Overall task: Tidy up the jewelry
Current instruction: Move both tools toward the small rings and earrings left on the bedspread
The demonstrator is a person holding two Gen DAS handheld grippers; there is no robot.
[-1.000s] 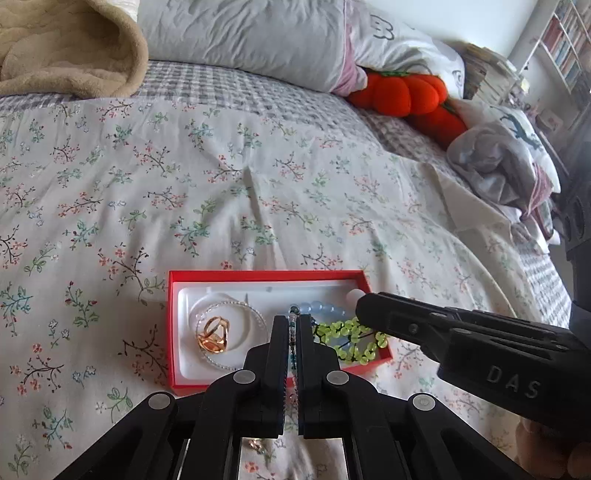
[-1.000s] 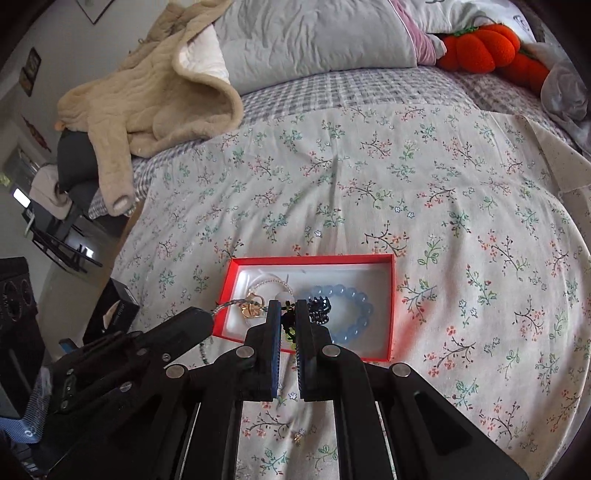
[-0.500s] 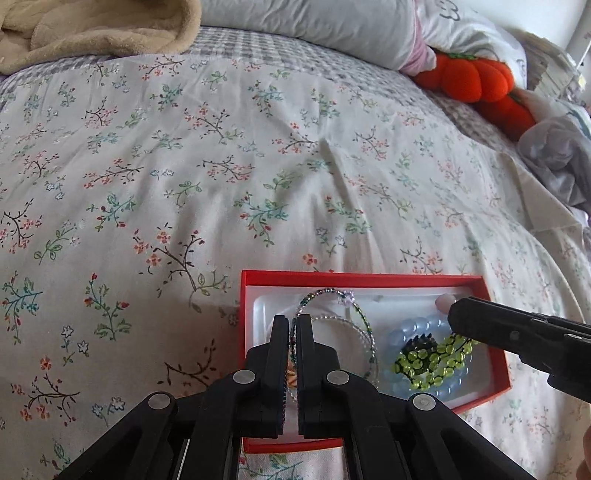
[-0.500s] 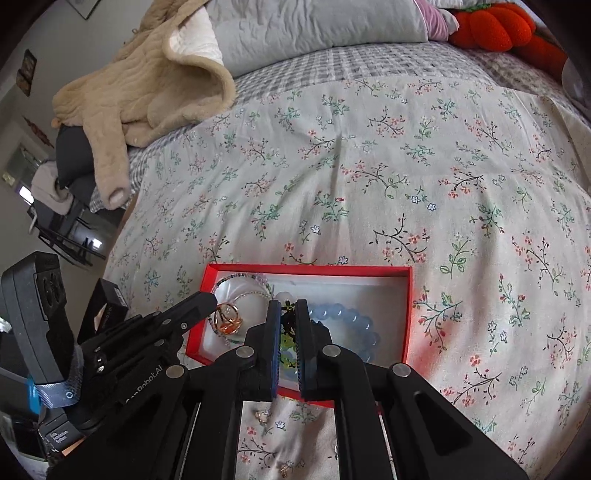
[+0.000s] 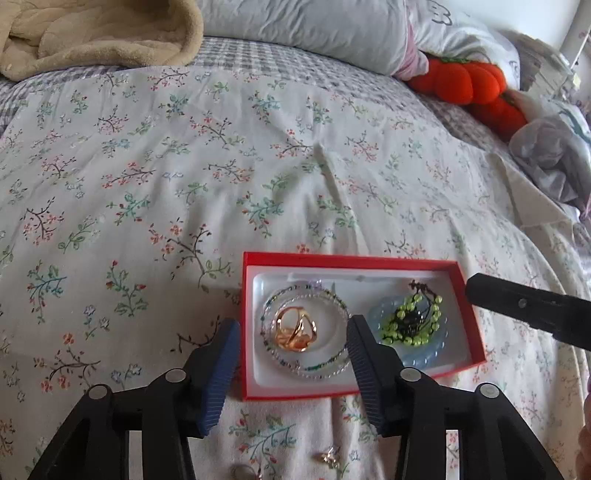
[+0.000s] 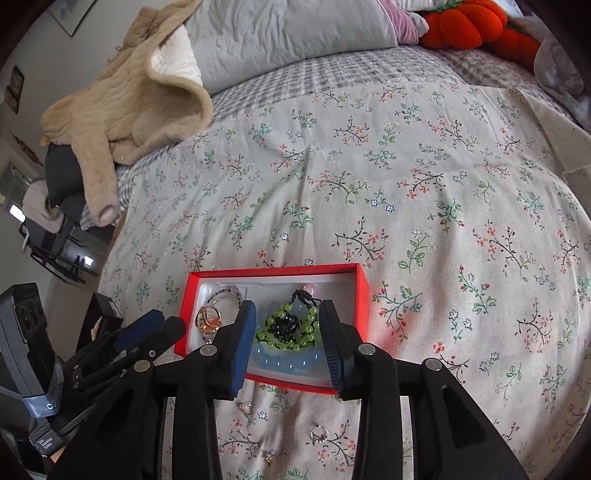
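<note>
A red box with a white liner lies on the floral bedspread. It holds a gold ring inside thin beaded bracelets on the left. A green bead bracelet lies on a pale blue one on the right. My left gripper is open and empty above the ring and thin bracelets. My right gripper is open and empty above the green bracelet. The box also shows in the right wrist view. Small rings lie loose on the bedspread near the box.
A beige fleece jacket, grey pillows and an orange pumpkin plush lie at the bed's far end. A crumpled grey cloth lies at the right. Dark furniture stands beside the bed's left edge.
Both grippers were shut, the left on a thin beaded bracelet, the right on the green one. Both have opened, and the bracelets now lie in the box.
</note>
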